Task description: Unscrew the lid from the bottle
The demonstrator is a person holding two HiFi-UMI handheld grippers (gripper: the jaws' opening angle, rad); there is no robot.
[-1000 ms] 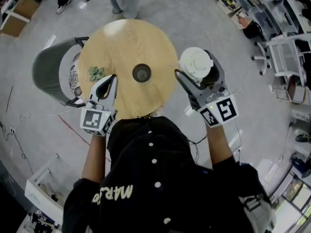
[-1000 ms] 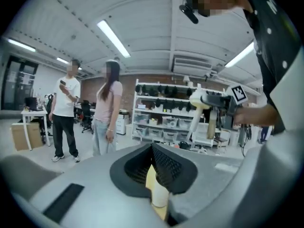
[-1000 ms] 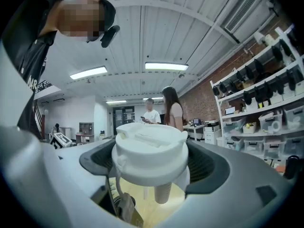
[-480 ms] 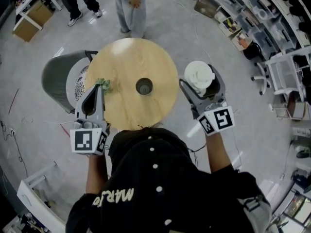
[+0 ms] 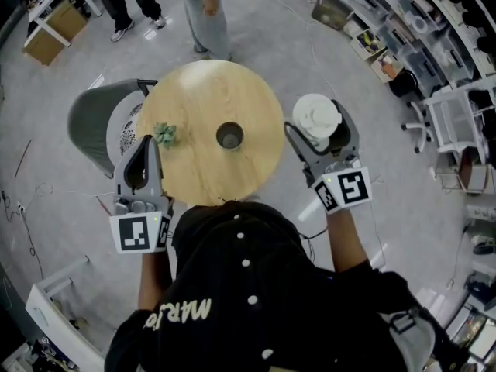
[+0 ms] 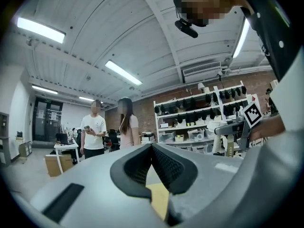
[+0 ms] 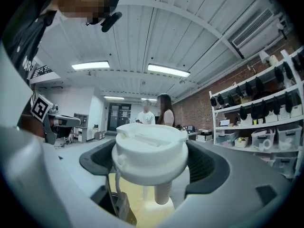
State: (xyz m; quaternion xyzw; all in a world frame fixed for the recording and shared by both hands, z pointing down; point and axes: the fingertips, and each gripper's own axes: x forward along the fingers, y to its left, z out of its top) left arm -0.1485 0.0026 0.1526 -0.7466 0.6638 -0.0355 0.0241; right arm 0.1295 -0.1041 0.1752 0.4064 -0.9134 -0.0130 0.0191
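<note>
1. Between the wide-spread jaws of the right gripper [image 5: 314, 118], clamping a white lid [image 7: 149, 150], one pad pressing on each side of it.
2. Holding that lid level, with a short white tube [image 7: 163, 193] hanging from its underside.
3. Hovering off the right edge of the round wooden table [image 5: 209, 91], lid clear of the tabletop.
4. Keeping the lid well apart from the dark bottle [image 5: 229, 136], which is standing upright and open-mouthed near the table's middle.
5. Pressing the jaws of the left gripper [image 5: 146, 144] fully together, with nothing between the pads.
6. Pointing that left gripper over the table's left edge, its tip just beside a small green item [image 5: 164, 134] lying on the wood.
7. Leaving a grey chair [image 5: 85, 118] to the left of the table.
8. Facing two people [image 5: 205, 14] standing on the floor beyond the table, with shelving [image 5: 403, 22] at the far right.
</note>
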